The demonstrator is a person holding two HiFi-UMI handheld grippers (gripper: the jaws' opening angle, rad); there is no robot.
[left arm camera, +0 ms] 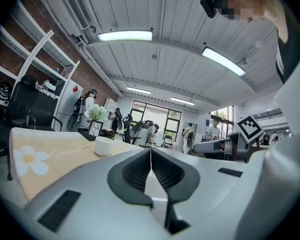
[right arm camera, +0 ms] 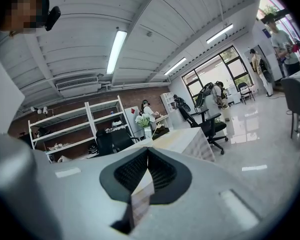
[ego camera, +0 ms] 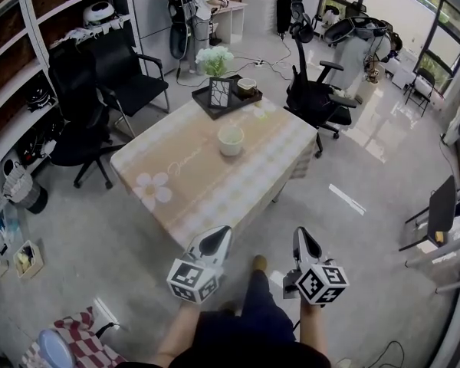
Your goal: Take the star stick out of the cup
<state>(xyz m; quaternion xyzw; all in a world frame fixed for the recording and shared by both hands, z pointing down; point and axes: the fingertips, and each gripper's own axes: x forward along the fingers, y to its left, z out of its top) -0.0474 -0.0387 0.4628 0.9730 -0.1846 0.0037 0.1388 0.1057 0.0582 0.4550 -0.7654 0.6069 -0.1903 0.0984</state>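
Note:
A white cup (ego camera: 231, 139) stands near the middle of the beige cloth-covered table (ego camera: 192, 182); in the left gripper view this white cup (left arm camera: 103, 145) sits ahead and to the left. A darker cup (ego camera: 247, 87) rests on a black tray (ego camera: 207, 102) at the table's far end. I cannot make out the star stick clearly in any view. My left gripper (ego camera: 220, 238) and right gripper (ego camera: 303, 238) hover off the table's near edge, above the floor. Both are shut and hold nothing: the left gripper (left arm camera: 150, 151) and the right gripper (right arm camera: 147, 151) each have their pads pressed together.
The tray also carries a picture frame (ego camera: 219, 93) and white flowers (ego camera: 214, 58). Black office chairs stand to the left (ego camera: 126, 75) and beyond the table (ego camera: 314, 98). Shelving (ego camera: 15, 90) lines the left wall. A person stands at a desk at the back (ego camera: 202, 2).

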